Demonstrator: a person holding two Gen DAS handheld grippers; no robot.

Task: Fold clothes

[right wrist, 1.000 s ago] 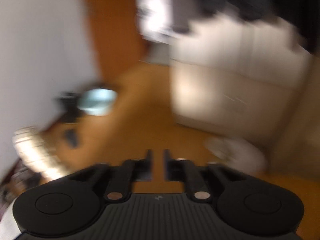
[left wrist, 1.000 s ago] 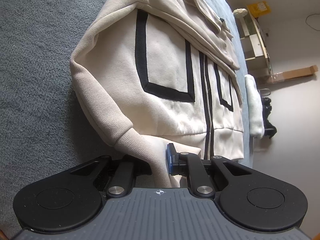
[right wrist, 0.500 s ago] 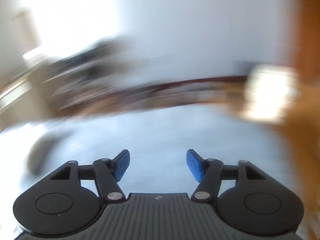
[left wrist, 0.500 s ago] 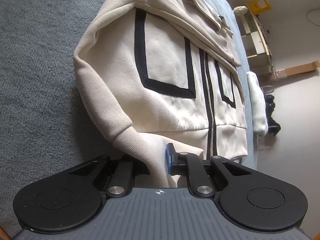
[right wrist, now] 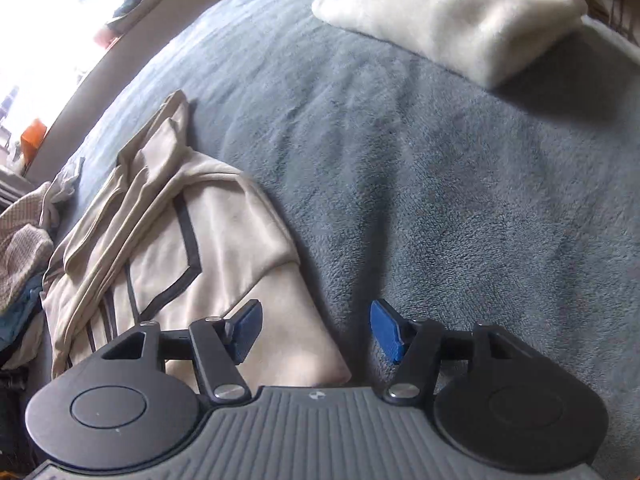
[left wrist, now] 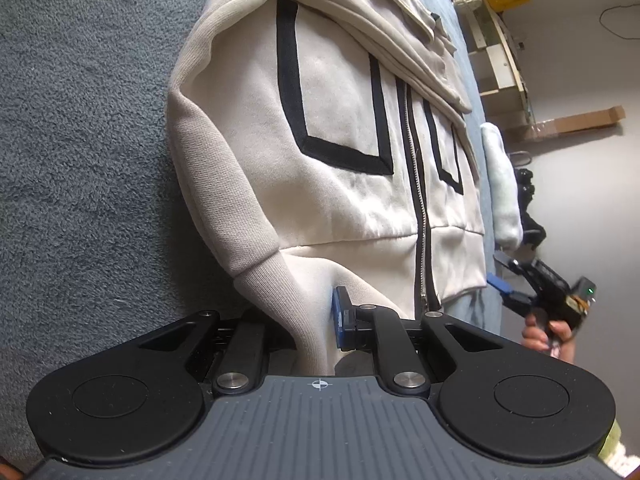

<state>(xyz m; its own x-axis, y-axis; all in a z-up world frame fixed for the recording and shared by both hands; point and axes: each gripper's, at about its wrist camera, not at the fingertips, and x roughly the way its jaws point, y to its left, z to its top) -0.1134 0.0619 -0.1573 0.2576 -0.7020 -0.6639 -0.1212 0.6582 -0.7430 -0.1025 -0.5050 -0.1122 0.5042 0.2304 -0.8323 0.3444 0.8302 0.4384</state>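
Note:
A cream zip-up hoodie (left wrist: 340, 152) with black-outlined panels lies front up on a grey-blue blanket (left wrist: 80, 140). My left gripper (left wrist: 316, 320) is shut on the ribbed cuff of its sleeve (left wrist: 276, 280), at the hem's near corner. In the right wrist view the same hoodie (right wrist: 168, 248) lies at lower left. My right gripper (right wrist: 316, 330) is open just above its near corner, nothing between the blue pads. The left wrist view also shows the right gripper (left wrist: 508, 288) held by a hand (left wrist: 548, 336) past the hoodie's far hem.
A folded white fleece item (right wrist: 452, 12) sits on the blanket (right wrist: 440, 184) at the back right. A heap of other clothes (right wrist: 20, 248) lies at the left edge. Beyond the bed stand a shelf (left wrist: 500, 52) and a cardboard box (left wrist: 576, 120).
The right gripper swung round from blurred views of the room to the bed and now hovers open by the hoodie's corner. The left gripper still holds the cuff, shifted slightly.

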